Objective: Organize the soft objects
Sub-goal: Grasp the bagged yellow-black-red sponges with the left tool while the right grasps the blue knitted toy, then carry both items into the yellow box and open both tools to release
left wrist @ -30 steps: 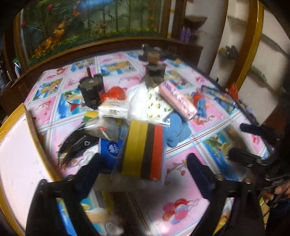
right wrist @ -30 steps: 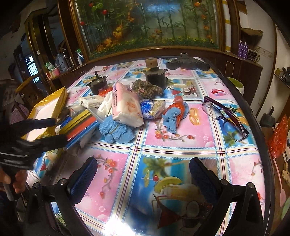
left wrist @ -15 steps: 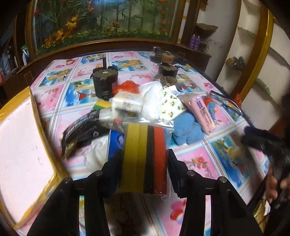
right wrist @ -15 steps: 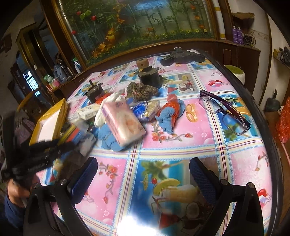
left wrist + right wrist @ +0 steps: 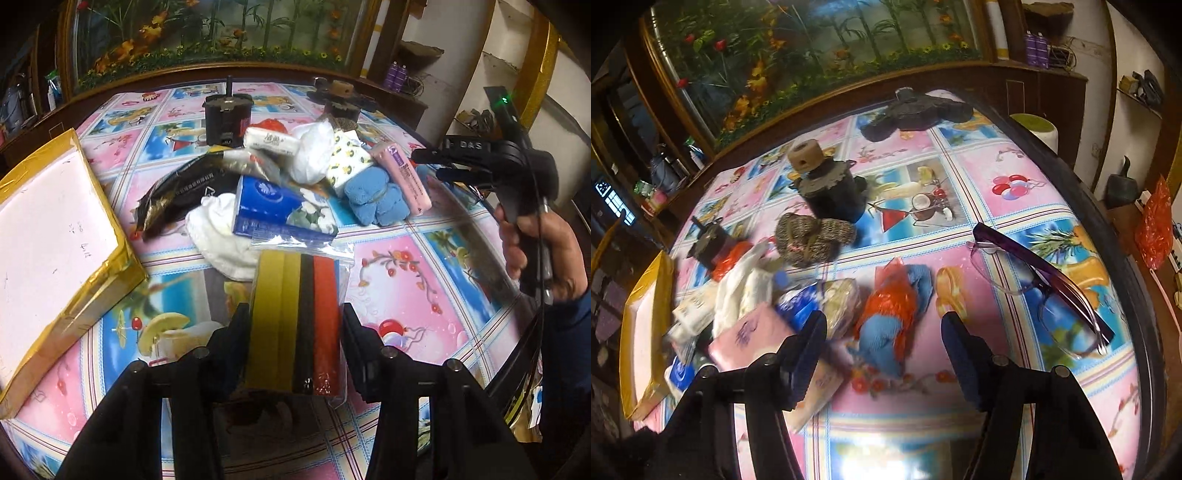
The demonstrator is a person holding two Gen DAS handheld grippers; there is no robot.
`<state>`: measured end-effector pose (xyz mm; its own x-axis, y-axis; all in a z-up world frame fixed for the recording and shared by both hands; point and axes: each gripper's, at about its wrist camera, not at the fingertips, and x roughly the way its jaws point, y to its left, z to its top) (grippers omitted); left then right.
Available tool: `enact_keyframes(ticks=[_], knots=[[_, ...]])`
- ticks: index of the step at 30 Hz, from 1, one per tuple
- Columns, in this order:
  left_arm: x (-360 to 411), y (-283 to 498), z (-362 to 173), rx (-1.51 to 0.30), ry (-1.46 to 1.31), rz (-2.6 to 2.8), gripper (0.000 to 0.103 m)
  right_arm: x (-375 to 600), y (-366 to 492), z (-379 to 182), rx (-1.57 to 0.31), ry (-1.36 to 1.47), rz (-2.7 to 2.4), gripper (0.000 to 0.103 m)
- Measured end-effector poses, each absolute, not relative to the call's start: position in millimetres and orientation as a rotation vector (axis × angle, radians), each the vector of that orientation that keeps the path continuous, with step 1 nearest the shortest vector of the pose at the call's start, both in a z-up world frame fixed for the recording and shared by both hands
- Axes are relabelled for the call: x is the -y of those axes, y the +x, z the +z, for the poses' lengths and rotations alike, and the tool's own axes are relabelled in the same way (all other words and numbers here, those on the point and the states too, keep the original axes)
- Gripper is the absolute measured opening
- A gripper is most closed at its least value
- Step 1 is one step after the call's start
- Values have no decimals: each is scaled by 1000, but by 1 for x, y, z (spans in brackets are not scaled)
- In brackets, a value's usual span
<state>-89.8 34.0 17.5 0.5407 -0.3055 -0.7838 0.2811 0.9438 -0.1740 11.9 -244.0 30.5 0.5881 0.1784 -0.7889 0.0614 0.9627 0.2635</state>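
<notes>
Left wrist view: left gripper (image 5: 293,332) was pinching the bag of sponges (image 5: 297,321), a clear zip bag with yellow, black and red slabs, pads pressing on both long sides at the near end. The bag stuck out forward over the table (image 5: 406,266), its far end by the blue tissue pack (image 5: 280,210) and a white cloth (image 5: 218,236). My read: light and squashy, slick film outside; a side grip across the stack is sound, the loose zip edge would slide or tear. The pile beyond held a pink tissue pack (image 5: 402,177), a blue towel (image 5: 376,199), a black foil pouch (image 5: 184,192) and a small white tissue pack (image 5: 271,140). A gold-edged box (image 5: 55,236) sat at left. The right gripper (image 5: 439,162), in the person's hand (image 5: 535,251), showed at the right edge near the pink pack; how wide it stood couldn't be told from here.

Right wrist view: the right gripper (image 5: 884,332) had just been closing but was spread, pads touching nothing. A blue cloth in an orange bag (image 5: 894,317) lay between and ahead of the jaws. Likely soft, light and crinkly; best taken across the middle bulk, not by loose plastic. The pink tissue pack (image 5: 753,332) sat just left of the left finger, blurred. Glasses (image 5: 1045,280) were well to the right: rigid, fragile, not part of the job.
</notes>
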Motion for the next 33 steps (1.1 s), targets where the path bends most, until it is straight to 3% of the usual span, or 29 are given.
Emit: enact_keyframes(ticks=[2, 5, 20, 33], knots=[[-32, -90, 15, -946, -21, -347, 47, 246, 16, 19, -980, 303, 76, 42], [-28, -88, 9, -953, -3, -339, 47, 247, 12, 11, -981, 313, 83, 31], [-51, -100, 43, -839, -99, -368, 45, 225, -69, 68, -762, 333, 292, 32], [-130, -104, 73, -741, -218, -214, 45, 108, -75, 89, -819, 214, 592, 32]])
